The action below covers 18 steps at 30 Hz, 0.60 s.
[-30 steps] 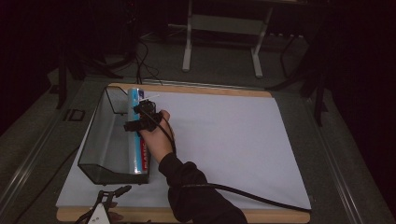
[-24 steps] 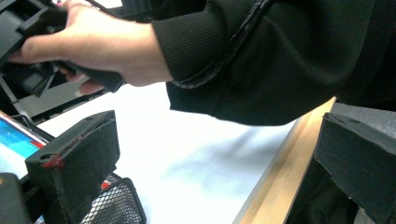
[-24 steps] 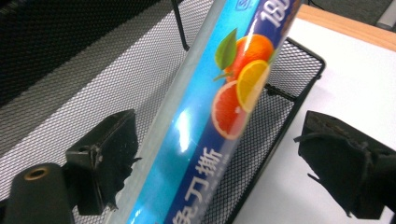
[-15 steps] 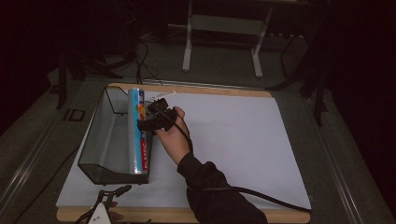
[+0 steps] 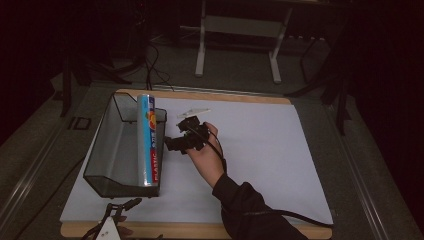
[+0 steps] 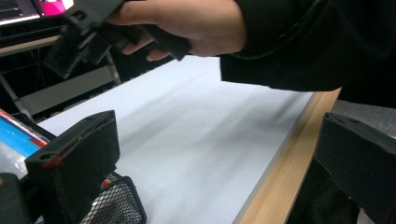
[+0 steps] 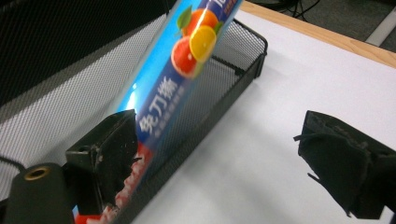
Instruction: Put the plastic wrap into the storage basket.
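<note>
right hand [image 5: 207, 150] reaching left, right gripper [image 5: 172, 145] jaws apart, beside mesh tray [image 5: 107, 150]

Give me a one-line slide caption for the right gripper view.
Open right claw beside a blue plastic-wrap roll lying in a black mesh tray.

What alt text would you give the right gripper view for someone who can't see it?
The right gripper, jaws wide open and holding nothing, points at a blue plastic wrap box with citrus fruit pictures that leans inside a black mesh basket. The basket sits on a white table sheet.
</note>
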Each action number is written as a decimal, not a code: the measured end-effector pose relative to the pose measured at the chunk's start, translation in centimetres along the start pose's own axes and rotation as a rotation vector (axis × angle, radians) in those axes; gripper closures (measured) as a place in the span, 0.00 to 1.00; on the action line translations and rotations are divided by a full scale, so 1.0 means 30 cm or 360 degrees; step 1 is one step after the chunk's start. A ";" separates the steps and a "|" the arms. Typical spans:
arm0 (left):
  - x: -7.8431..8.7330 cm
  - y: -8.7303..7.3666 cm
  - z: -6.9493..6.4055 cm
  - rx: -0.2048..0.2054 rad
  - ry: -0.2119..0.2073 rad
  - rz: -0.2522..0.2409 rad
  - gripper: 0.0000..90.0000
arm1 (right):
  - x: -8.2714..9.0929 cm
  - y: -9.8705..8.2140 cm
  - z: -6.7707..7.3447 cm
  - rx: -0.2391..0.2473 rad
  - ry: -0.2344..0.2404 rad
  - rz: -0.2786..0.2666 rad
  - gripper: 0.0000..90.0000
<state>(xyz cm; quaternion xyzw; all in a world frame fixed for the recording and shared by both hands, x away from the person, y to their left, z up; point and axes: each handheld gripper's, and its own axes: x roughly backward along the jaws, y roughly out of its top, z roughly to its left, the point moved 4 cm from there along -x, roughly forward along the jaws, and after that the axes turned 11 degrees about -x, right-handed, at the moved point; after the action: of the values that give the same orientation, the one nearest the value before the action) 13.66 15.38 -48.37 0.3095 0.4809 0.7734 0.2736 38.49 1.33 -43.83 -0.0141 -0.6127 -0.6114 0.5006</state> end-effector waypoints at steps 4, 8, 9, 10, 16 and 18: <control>0.000 0.000 0.000 -0.0002 0.0000 0.0001 0.01 | 0.035 -0.037 -0.020 0.0021 0.0012 -0.0009 0.13; -0.003 -0.002 0.000 0.0000 -0.0003 0.0006 0.01 | 0.072 -0.085 -0.054 0.0048 -0.0003 -0.0027 0.13; -0.005 -0.003 -0.001 -0.0003 -0.0006 0.0007 0.01 | 0.082 -0.098 -0.068 0.0040 -0.0003 -0.0031 0.13; -0.006 -0.002 -0.001 -0.0007 -0.0007 0.0012 0.01 | 0.089 -0.106 -0.078 0.0037 -0.0010 -0.0034 0.13; -0.008 -0.002 -0.002 0.0000 -0.0006 0.0013 0.01 | 0.132 -0.164 -0.152 -0.0002 -0.0010 -0.0038 0.13; -0.009 -0.003 -0.002 -0.0001 -0.0006 0.0015 0.01 | 0.144 -0.185 -0.168 -0.0009 -0.0013 -0.0024 0.13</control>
<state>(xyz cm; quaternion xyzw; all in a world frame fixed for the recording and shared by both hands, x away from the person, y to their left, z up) 13.80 15.16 -48.52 0.3132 0.4787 0.7742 0.2709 35.84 -6.48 -46.45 -0.0134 -0.6132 -0.6169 0.4933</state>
